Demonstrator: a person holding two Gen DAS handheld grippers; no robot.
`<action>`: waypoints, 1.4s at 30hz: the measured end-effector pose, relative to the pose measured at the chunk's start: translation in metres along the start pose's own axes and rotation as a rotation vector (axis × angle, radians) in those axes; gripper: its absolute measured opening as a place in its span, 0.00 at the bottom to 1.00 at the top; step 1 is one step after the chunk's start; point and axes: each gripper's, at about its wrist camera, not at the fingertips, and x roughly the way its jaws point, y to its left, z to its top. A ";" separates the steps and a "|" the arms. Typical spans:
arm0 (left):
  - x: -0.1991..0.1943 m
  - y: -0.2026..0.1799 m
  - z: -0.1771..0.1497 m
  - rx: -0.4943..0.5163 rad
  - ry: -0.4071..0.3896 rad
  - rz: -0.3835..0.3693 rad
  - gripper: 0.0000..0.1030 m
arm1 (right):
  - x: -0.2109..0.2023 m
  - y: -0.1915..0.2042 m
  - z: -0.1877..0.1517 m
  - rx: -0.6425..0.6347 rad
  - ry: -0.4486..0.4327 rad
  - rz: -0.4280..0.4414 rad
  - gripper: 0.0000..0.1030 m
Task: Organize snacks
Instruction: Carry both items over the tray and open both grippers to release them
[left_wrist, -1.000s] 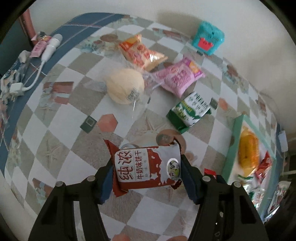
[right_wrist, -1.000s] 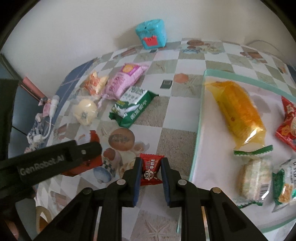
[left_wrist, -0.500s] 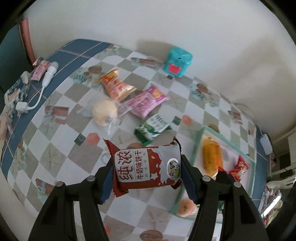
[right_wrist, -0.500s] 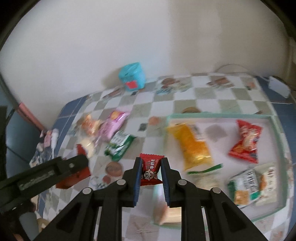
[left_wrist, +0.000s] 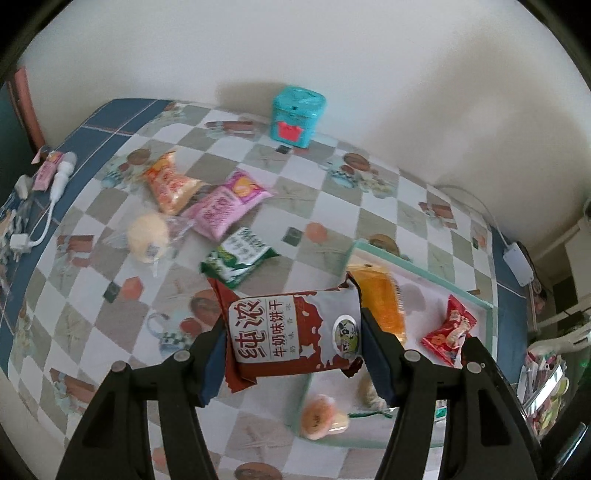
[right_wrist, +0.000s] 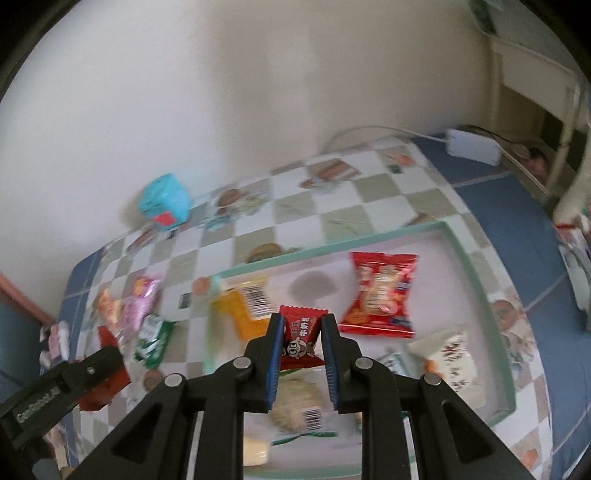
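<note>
A red-and-white biscuit packet (left_wrist: 293, 334) hangs pinched in the left tongs (left_wrist: 293, 354) above the near edge of the green-rimmed tray (left_wrist: 476, 293). A small red candy (right_wrist: 301, 338) is clamped in the right tongs (right_wrist: 302, 360) over the tray's middle. Pink (left_wrist: 225, 208), orange (left_wrist: 170, 184) and green packets (left_wrist: 240, 256) lie on the checkered tabletop (left_wrist: 332, 206) beside a teal box (left_wrist: 297, 116).

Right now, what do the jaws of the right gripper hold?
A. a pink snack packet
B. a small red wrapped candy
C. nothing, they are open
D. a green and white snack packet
B. In the right wrist view the right gripper has its jaws shut on a small red wrapped candy, lifted above the tray.
</note>
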 end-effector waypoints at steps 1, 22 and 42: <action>0.002 -0.004 0.000 0.008 0.001 -0.002 0.64 | 0.002 -0.005 0.001 0.011 0.002 -0.008 0.22; 0.050 -0.060 -0.022 0.128 0.120 -0.059 0.64 | 0.022 -0.065 0.003 0.162 0.074 -0.112 0.22; 0.064 -0.052 -0.029 0.124 0.170 -0.034 0.65 | 0.029 -0.054 -0.003 0.113 0.129 -0.106 0.22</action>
